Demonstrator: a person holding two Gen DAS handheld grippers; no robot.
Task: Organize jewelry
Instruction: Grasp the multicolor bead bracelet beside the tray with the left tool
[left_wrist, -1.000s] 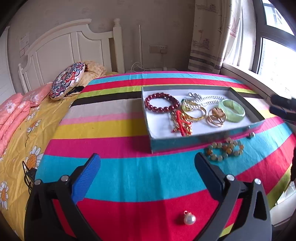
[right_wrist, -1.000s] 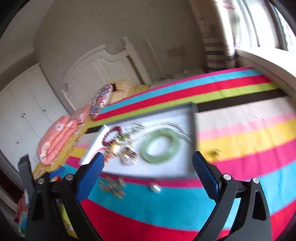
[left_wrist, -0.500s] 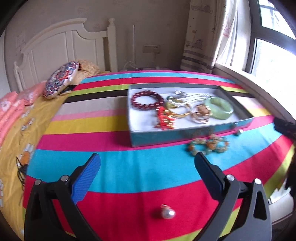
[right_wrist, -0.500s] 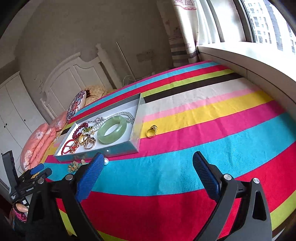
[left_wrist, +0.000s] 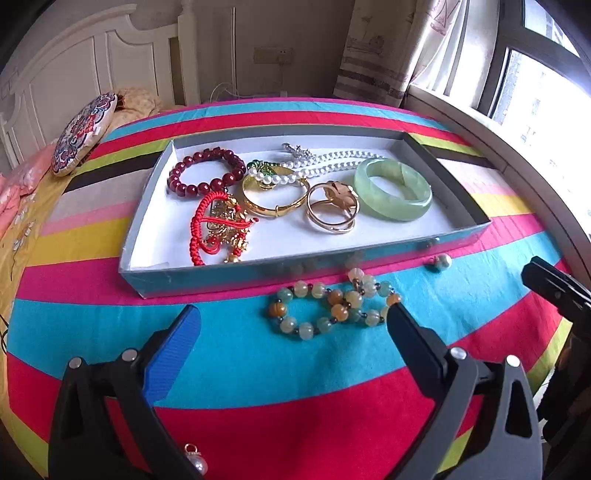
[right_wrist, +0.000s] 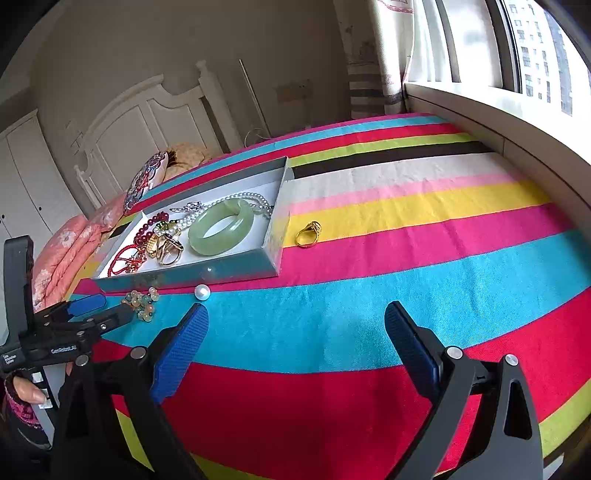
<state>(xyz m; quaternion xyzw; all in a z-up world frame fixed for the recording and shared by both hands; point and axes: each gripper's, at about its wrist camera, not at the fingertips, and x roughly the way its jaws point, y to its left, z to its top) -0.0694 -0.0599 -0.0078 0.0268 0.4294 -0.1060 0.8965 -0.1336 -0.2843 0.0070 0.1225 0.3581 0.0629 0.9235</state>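
Over the striped blanket (left_wrist: 236, 354), my left gripper (left_wrist: 291, 325) has closed in on the agate bead bracelet (left_wrist: 332, 308) since a second ago; the beads now lie just beyond its wide-open, empty jaws, beside the gray tray (left_wrist: 306, 267). My right gripper (right_wrist: 295, 321) has swung off the tray and hangs equally wide and empty over bare stripes. I judge the bracelet is next in; two pearl pendants (left_wrist: 441, 261) and the gold ring (right_wrist: 309, 233) remain loose outside.
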